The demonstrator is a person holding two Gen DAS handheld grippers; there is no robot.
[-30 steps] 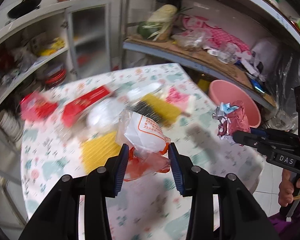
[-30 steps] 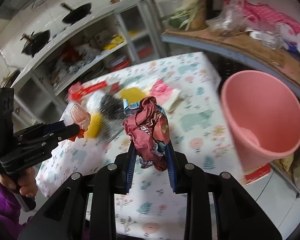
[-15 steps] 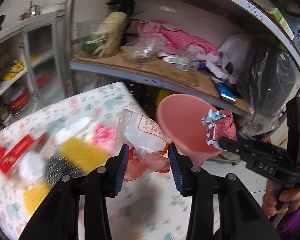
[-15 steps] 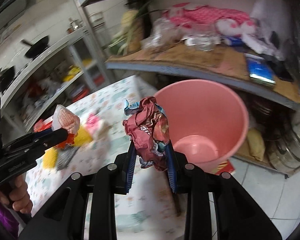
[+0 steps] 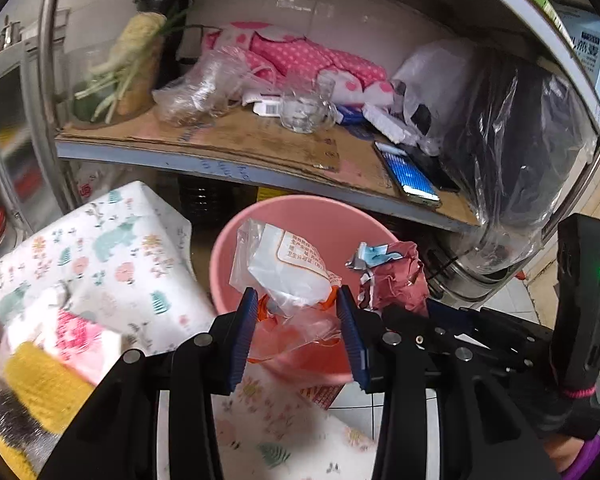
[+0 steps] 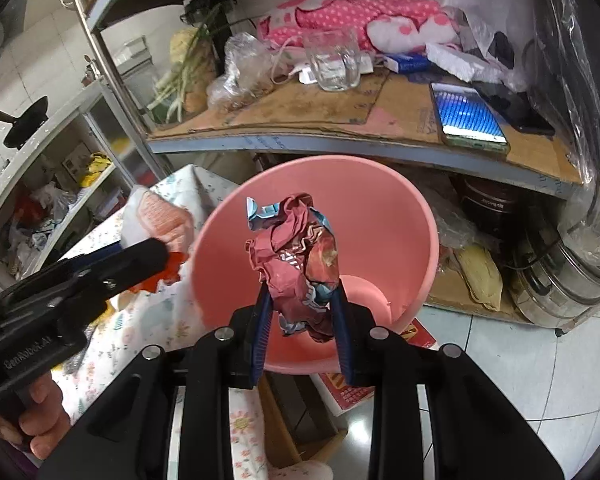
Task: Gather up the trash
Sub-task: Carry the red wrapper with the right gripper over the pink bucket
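Both tongs, left (image 5: 298, 312) clamping clear wrapper (image 5: 290, 276), right (image 6: 300, 304) clamping crumpled red wrapper (image 6: 298, 264), above pink bin (image 6: 400, 216).

Floor: white tiles (image 6: 540, 368), near right
Far shelf: metal-framed rack (image 6: 340, 142) lined with worn cardboard (image 5: 236, 136)
Left: open shelving (image 6: 60, 120) holding a black pan (image 6: 24, 126)
Walls: white tile (image 6: 148, 12)
Table: floral cloth (image 5: 112, 256), near left

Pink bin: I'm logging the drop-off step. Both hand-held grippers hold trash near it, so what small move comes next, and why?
Probably open the right hand-held gripper first. Its crumpled red wrapper appears to hang over the mouth of the pink bin, so it should fall inside. The left hand-held gripper, shut on the plastic bag, looks nearer the bin's table-side rim and may need to shift further over.
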